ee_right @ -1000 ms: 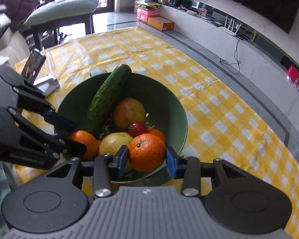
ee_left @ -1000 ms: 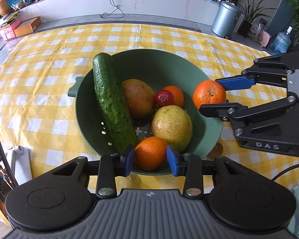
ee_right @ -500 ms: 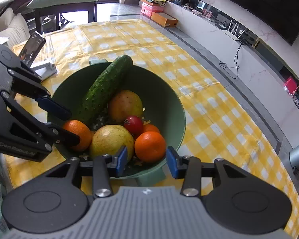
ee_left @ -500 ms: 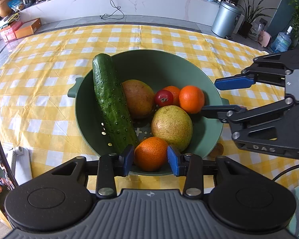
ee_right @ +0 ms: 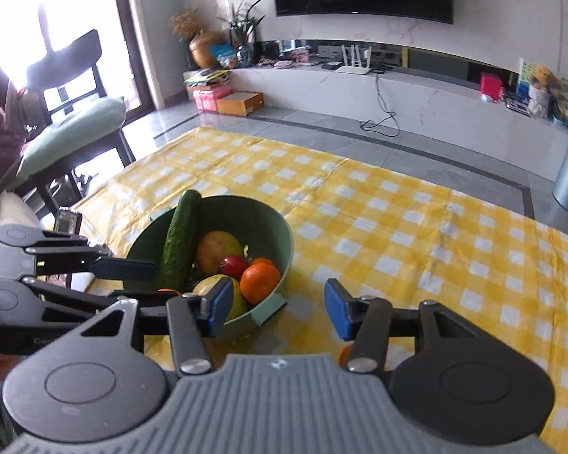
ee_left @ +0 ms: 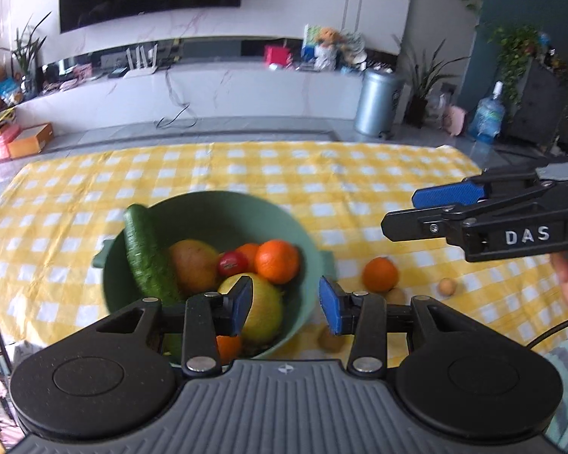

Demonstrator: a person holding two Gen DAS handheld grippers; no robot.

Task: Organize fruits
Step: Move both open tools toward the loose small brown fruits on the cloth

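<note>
A green bowl [ee_left: 246, 212] [ee_right: 263, 227] on the yellow checked cloth holds a cucumber [ee_left: 147, 253] [ee_right: 180, 242], a mango [ee_left: 195, 266], a small red fruit [ee_left: 233, 263], a pear [ee_left: 263, 308] and oranges [ee_left: 277, 261] [ee_right: 260, 282]. One more orange [ee_left: 229, 344] lies at the bowl's near edge, half hidden by my left finger. My left gripper [ee_left: 286, 308] [ee_right: 163, 282] hangs above that edge, jaws opening, nothing between them. To the right of the bowl my right gripper [ee_right: 280, 312] [ee_left: 409, 208] is also opening and empty.
A loose orange [ee_left: 380, 274] and small brown fruits [ee_left: 447, 286] lie on the cloth right of the bowl. A phone on a stand [ee_right: 67, 221] sits at the table's left edge. A chair with a green cushion [ee_right: 72, 128] stands beyond it.
Both grippers let go of their oranges, which now lie in the bowl. Both have pulled back and up from the bowl, and their jaws stand wider.
</note>
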